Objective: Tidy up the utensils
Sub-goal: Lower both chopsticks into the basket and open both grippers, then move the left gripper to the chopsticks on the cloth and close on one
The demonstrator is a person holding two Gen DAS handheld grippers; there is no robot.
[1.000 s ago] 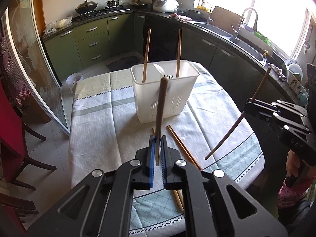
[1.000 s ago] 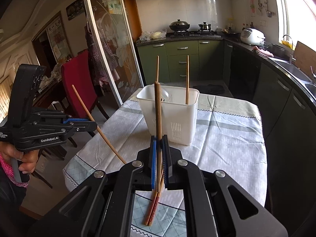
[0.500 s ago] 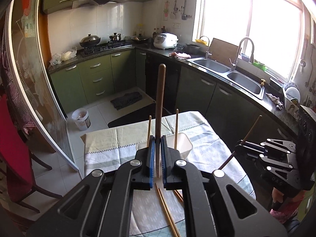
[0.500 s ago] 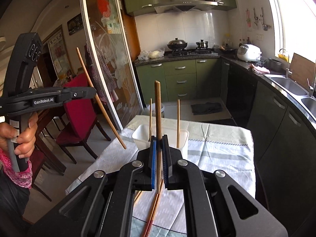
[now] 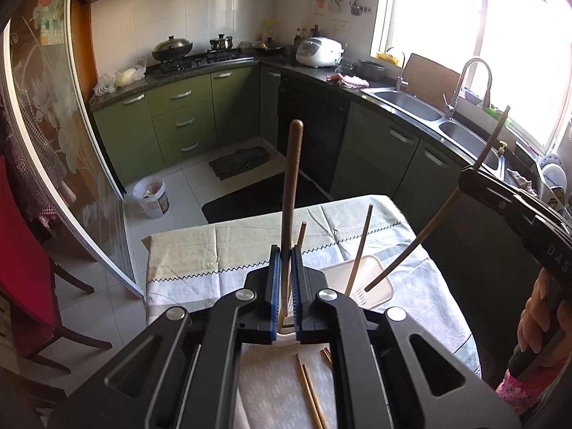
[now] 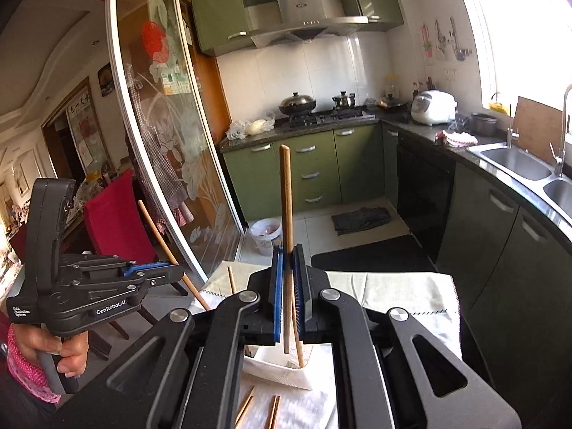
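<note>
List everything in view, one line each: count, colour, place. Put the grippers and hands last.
Utensil holder: one, white, on the table behind the left gripper.
Chopsticks in holder: two, light wood, standing tilted.
Held chopsticks: two, brown wood, one clamped in each gripper.
Loose chopsticks: several, light wood, flat on the cloth near the camera.
Tablecloth: one, pale green and white, covering the table.
Rice cooker: one, white, on the far counter.
Wok: one, dark, on the stove.
Sink: one double basin, steel, under the window.
Bin: one, white, on the floor.
Chair: one, red, beside the glass door.
Left gripper: black with blue pads, shut on a chopstick.
Right gripper: same, shut on a chopstick.
Hands: two, gripping the handles.
</note>
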